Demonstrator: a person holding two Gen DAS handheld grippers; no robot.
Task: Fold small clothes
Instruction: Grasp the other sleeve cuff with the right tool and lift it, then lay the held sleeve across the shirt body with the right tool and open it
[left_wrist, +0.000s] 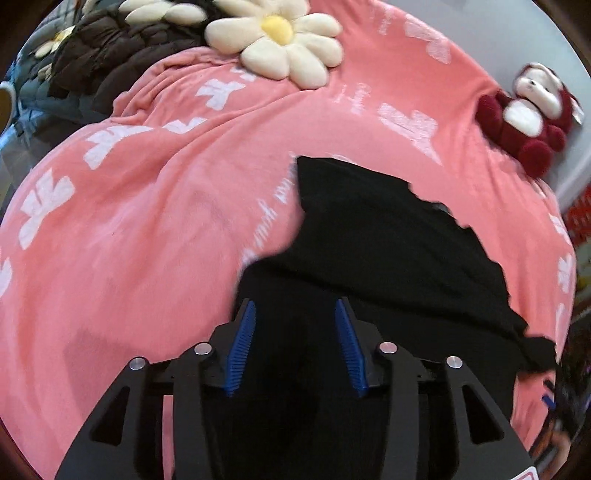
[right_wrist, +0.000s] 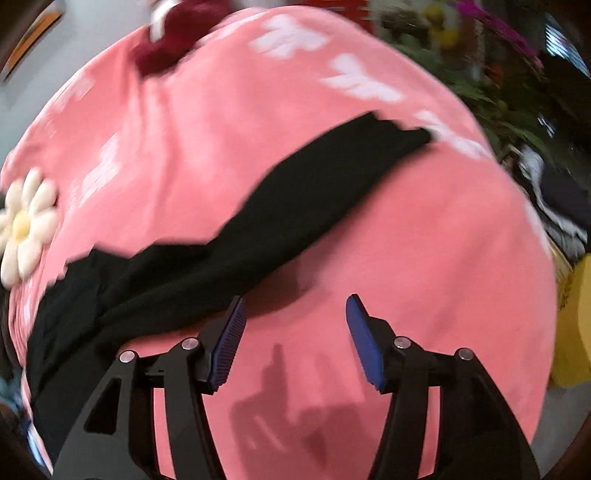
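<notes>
A black garment (left_wrist: 388, 236) lies partly folded on a pink blanket (left_wrist: 147, 221). My left gripper (left_wrist: 295, 306) is open just above the garment's near edge, blue pads on either side of black cloth, holding nothing. In the right wrist view the same garment (right_wrist: 258, 221) stretches as a long black band across the blanket (right_wrist: 406, 258). My right gripper (right_wrist: 295, 301) is open over bare blanket, its left finger (right_wrist: 232, 332) right beside the garment's near edge. That view is blurred by motion.
A daisy-shaped cushion (left_wrist: 280, 40) and a dark quilted jacket (left_wrist: 110, 55) lie at the blanket's far side. A red and white plush toy (left_wrist: 528, 114) sits at the far right. Plants (right_wrist: 480, 74) and a yellow object (right_wrist: 572, 325) stand beyond the blanket's right edge.
</notes>
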